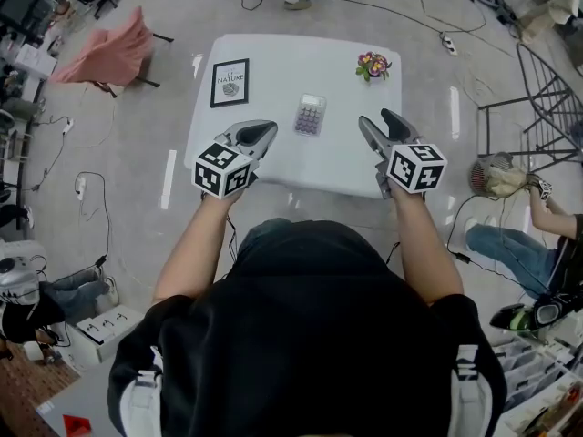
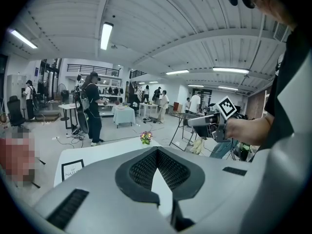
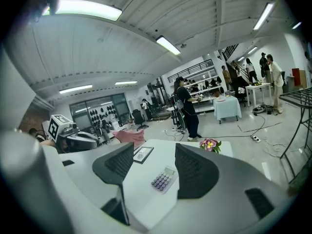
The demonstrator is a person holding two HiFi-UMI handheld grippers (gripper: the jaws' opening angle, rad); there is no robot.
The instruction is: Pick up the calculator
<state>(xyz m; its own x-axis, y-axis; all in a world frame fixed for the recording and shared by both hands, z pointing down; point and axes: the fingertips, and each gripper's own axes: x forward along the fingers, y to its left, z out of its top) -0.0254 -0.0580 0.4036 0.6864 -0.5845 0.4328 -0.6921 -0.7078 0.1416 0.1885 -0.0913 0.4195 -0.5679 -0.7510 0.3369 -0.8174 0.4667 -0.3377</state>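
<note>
A small grey calculator [image 1: 310,115] with purple keys lies flat in the middle of the white table [image 1: 273,167]. My right gripper [image 1: 374,116] is open, hovering over the table's near right part, and the calculator [image 3: 163,179] shows through the gap between its jaws, a short way ahead. My left gripper [image 1: 267,129] hovers over the near left part, its jaws closed with nothing between them. In the left gripper view the shut pads [image 2: 141,169] hide the calculator, and the right gripper [image 2: 209,123] appears off to the side.
A framed print [image 1: 230,83] lies at the table's far left and a small flower pot [image 1: 373,65] at its far right. A pink-draped chair [image 1: 109,53] stands left of the table, a wire rack [image 1: 547,98] to the right, and a seated person [image 1: 519,244] nearby. Cables cross the floor.
</note>
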